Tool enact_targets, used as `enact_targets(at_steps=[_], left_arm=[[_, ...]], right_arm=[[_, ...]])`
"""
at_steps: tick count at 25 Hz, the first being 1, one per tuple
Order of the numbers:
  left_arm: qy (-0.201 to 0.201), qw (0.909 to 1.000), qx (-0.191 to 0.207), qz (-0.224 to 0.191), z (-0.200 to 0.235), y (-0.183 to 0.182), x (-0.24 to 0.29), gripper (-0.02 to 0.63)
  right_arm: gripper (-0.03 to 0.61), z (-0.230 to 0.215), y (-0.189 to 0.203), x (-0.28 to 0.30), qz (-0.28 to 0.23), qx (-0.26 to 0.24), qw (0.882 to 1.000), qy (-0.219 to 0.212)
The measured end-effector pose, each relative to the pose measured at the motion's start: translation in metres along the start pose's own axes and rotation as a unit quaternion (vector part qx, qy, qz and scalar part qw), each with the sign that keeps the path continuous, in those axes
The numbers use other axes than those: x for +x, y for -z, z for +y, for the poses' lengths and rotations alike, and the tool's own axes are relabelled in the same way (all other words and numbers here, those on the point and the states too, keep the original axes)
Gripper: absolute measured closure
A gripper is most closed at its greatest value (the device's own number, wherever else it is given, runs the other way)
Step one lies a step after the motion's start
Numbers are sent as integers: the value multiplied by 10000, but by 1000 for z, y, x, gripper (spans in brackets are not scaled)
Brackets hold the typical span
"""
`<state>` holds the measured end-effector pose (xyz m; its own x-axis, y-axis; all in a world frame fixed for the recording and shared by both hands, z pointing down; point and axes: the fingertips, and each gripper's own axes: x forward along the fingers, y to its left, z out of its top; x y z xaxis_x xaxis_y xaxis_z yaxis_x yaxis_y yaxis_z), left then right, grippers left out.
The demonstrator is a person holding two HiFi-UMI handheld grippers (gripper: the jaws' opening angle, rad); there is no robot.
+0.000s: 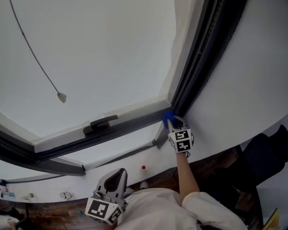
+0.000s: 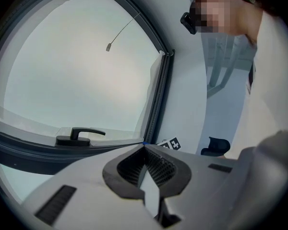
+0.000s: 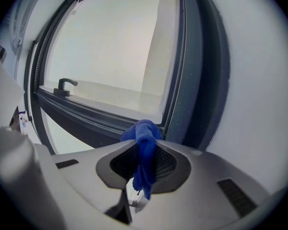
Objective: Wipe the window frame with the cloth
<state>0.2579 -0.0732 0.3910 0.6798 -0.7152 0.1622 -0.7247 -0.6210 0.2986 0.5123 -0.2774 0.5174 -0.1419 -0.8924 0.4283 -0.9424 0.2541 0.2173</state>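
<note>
Head view: right gripper point(image 1: 171, 122) is up at the lower corner of the window frame point(image 1: 194, 66), arm outstretched. The blue cloth point(image 1: 167, 116) at its tip sits in that corner, contact likely. Left gripper point(image 1: 117, 176) is low by the person's torso, well apart from the frame. Window handle point(image 1: 101, 123) lies on the bottom rail, left of the cloth.

Left gripper view: jaws fully together, nothing between them. It is aimed at the same corner, and the right gripper's marker cube point(image 2: 169, 143) shows just past its tips.

Right gripper view: jaws clamped on the cloth. A bunched wad sticks out above the tips at the frame corner, and a tail hangs down between the pads point(image 3: 165, 164).
</note>
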Motion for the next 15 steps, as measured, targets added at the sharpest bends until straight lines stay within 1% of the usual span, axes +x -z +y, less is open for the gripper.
enact_targets(at_steps=[2,3,5,7,9,11,13,15], left_arm=[[11,10000,19,-10,0,-2,-1,603],[28,10000,19,-39,0,-4,-1,603],[78,9999,-7,-106,-1,-9,0,603],[105,9999,-31,-110,2,-11,1,603],[108,9999,-27,-105,6,-14,0,603],[96,9999,-12,-110,12,-18,-1,604],[73,9999,-1,-136,19,-22,-3,604],[38,9999,5,-167,25,-26,-5,604]], right_arm=[[517,1,-4,-4,103,110,9999,72],[517,1,-12,-8,43,128,9999,106],[517,4,-44,-20,-354,21,9992,157],[517,3,-94,-35,-912,-251,9952,252],[517,-2,-154,-56,-1491,-521,9864,461],[517,-13,-215,-80,-2011,-738,9739,753],[517,-25,-268,-98,-2378,-967,9608,1047],[517,-38,-313,-110,-2629,-1172,9478,1375]])
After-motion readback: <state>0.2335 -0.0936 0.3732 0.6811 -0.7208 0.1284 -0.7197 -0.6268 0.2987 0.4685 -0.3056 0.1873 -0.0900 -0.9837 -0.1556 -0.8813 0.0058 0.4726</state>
